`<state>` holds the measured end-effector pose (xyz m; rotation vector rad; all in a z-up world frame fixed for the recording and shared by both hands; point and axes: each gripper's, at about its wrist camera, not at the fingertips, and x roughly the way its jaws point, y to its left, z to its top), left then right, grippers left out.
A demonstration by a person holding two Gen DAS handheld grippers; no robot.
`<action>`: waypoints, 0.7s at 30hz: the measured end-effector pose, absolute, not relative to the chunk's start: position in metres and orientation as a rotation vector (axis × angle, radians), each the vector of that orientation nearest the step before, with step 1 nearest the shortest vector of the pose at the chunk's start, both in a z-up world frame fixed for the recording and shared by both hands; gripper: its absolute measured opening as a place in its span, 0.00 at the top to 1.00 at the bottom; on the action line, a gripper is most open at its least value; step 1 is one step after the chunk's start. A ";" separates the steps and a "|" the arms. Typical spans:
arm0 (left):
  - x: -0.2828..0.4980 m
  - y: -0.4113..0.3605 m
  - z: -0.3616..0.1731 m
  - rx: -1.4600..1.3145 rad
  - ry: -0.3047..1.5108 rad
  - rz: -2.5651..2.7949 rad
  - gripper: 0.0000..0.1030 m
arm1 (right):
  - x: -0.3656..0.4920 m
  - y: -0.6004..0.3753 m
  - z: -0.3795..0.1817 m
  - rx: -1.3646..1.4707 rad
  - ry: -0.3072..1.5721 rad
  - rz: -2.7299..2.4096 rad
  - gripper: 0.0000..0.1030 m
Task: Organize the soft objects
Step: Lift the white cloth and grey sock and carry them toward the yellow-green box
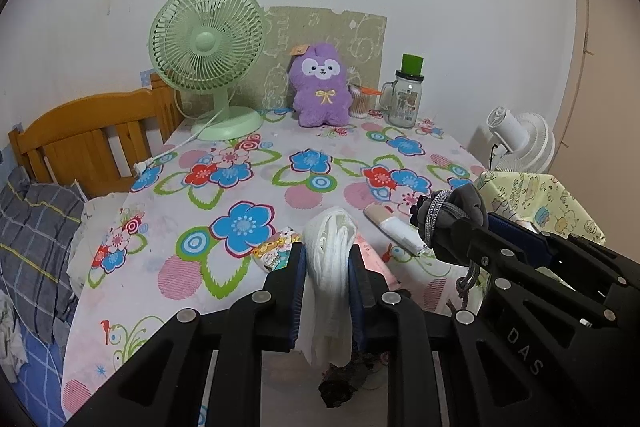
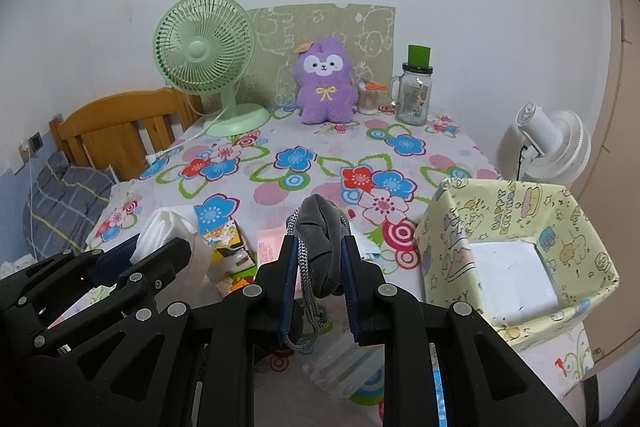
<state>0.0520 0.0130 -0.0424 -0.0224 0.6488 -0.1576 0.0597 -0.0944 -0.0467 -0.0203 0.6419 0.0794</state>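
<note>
My left tool [image 1: 326,259] clamps a folded white cloth [image 1: 332,251] above the table's [image 1: 280,195] near edge; my right tool [image 2: 320,259], marked "DAS", grips a grey drawstring pouch [image 2: 322,239] beside the "HAPPY BIRTHDAY" box [image 2: 516,211].

Your left gripper [image 1: 326,263] holds a folded cloth [image 1: 332,251] above the near edge of the table [image 1: 248,187], and your right gripper [image 2: 320,259] sits just to its right, holding a drawstring pouch [image 2: 322,239]. To the right of the right gripper, an open box [image 2: 516,247] stands at the table's right edge. Along the wall at the back, a desk fan [image 1: 208,59] stands at the left, a plush toy [image 1: 320,87] in the middle, a cotton swab holder [image 1: 360,103] just beside it, and a glass jar [image 1: 404,99] further right. A tube [image 1: 394,227] lies on the table before you, between the grippers. A bed headboard [image 1: 88,143] lies left of the table; a second fan [image 1: 524,143] stands beyond the box.
</note>
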 end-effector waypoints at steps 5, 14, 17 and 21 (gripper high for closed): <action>0.052 0.008 -0.036 -0.019 0.645 -0.169 0.85 | 0.058 -0.099 -0.039 -0.015 0.633 0.070 0.76; 0.053 -0.007 -0.027 0.000 0.638 -0.189 0.87 | 0.056 -0.114 -0.029 -0.009 0.623 0.049 0.76; 0.054 -0.013 -0.025 0.001 0.639 -0.195 0.87 | 0.056 -0.119 -0.027 -0.012 0.622 0.041 0.76; 0.056 -0.020 -0.021 0.006 0.639 -0.204 0.87 | 0.056 -0.126 -0.023 -0.008 0.619 0.031 0.76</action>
